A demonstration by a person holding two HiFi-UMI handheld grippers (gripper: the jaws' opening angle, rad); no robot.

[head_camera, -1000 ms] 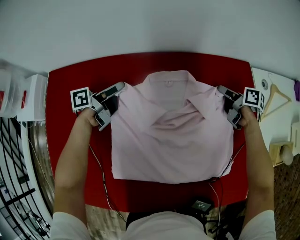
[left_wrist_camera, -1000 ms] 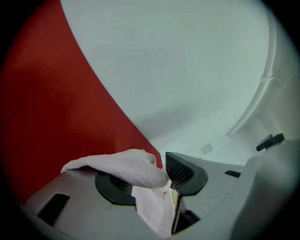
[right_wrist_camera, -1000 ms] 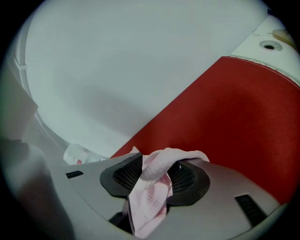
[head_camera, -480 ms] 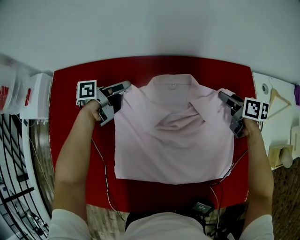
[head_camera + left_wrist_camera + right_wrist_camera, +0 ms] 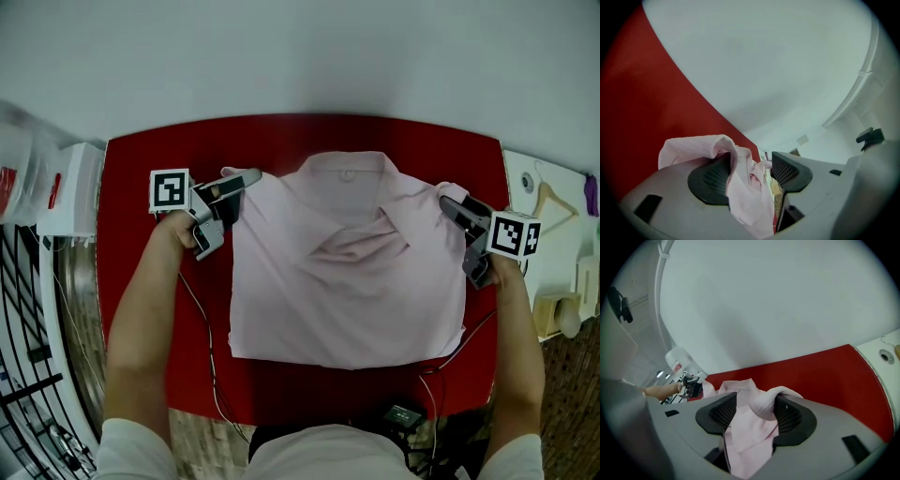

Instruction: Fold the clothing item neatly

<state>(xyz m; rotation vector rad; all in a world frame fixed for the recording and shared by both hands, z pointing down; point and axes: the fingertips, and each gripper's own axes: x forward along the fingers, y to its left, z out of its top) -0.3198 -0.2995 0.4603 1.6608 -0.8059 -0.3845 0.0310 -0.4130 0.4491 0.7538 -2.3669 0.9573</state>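
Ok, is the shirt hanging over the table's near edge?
No, the shirt lies wholly on the table, with a bare red strip showing below its hem.

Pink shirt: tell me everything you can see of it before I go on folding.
The pink shirt is thin, light cloth lying flat on the red table, collar away from the person, hem near. One side is folded in across the chest, leaving creases. Its two shoulder edges lie loose between the jaws of the left gripper and right gripper, which have just been opening; cloth drapes on the pads, unclamped.
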